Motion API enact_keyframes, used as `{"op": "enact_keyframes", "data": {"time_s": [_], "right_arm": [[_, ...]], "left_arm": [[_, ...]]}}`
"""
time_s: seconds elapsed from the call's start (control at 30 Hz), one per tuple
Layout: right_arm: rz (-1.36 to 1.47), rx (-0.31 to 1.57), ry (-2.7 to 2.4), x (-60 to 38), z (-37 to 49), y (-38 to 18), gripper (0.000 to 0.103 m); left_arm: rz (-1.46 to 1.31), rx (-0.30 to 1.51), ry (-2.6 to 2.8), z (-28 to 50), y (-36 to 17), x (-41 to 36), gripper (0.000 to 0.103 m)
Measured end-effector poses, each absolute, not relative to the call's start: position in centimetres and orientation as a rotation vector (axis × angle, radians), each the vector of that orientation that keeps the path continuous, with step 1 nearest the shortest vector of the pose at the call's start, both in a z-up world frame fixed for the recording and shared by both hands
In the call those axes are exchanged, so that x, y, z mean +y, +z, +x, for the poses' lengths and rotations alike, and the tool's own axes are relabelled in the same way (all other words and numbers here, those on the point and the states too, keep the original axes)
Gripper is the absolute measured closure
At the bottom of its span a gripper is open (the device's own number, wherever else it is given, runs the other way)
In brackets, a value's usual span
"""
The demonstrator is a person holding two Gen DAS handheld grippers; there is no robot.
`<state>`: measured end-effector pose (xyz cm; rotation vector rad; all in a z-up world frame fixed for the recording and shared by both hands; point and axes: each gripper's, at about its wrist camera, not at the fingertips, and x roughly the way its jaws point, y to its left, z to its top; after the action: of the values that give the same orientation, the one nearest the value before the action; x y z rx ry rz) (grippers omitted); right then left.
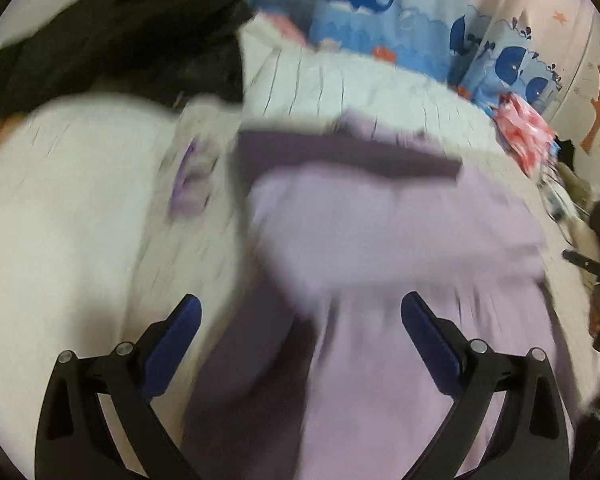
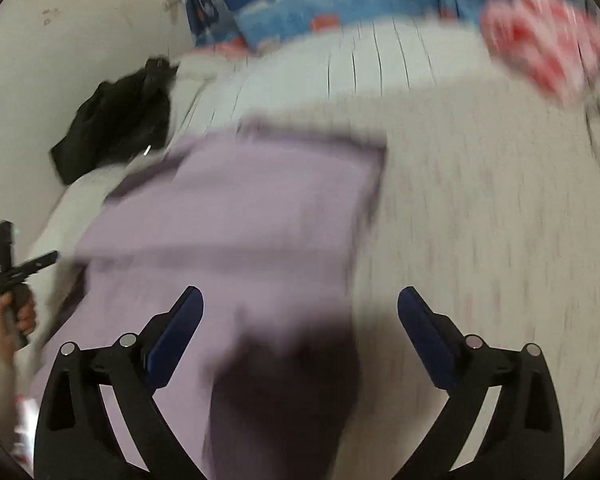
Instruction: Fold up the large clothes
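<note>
On the white bed (image 1: 80,208) lies our lilac garment (image 1: 400,240), partly folded, its far edge doubled over so a darker band runs across it. Both views are blurred, so we cannot make out finer creases.

Our left gripper (image 1: 300,312) hangs over the near part of the garment with its blue pads spread wide; cloth shows beneath the gap, but neither pad presses on it, and nothing is held. In the right wrist view the same gripper appears at the left edge, held by a hand (image 2: 18,316).

Our right gripper (image 2: 300,304) is likewise spread wide, with nothing clamped. It hangs over the garment's right edge: its left finger (image 2: 176,332) is over lilac cloth, its right finger (image 2: 428,340) over bare bedding. A dark shadow sits on the cloth below the gap.

Beyond the garment, a black garment (image 1: 120,44) lies bunched at the far left of the bed, near the wall. Whale-print bedding (image 1: 380,12) in blue is piled along the far side, and a red-and-white item (image 1: 524,136) sits at the far right, well apart from the lilac one. We cannot tell what that item is.
</note>
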<state>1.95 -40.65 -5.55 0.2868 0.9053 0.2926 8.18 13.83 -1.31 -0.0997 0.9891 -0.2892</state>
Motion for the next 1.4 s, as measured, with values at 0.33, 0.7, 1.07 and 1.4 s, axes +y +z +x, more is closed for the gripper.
{"op": "enact_keyframes", "data": {"time_s": [0.33,0.7,1.07,1.4], "right_arm": [[0.480,1.253,0.429,-39.3,-11.6,-11.5,0.009],[0.546,1.316,0.547,-35.0,-20.7,-13.2,0.008],[0.736,0.909,0.636,-34.1,-19.5,-6.2,0.088],[0.608,0.685,0.722,-38.7,-23.4,10.2,0.089]], "left_arm": [[-0.362,1.232,-0.288,-5.3,-5.8,20.7,0.007],[-0.301,1.367,-0.358,-14.0,-8.3,19.8,0.007],[-0.491,1.207,-0.317,-14.8,-1.8,19.6,0.088],[-0.560,0.945,-0.588,-19.9,12.4,16.9,0.089]]}}
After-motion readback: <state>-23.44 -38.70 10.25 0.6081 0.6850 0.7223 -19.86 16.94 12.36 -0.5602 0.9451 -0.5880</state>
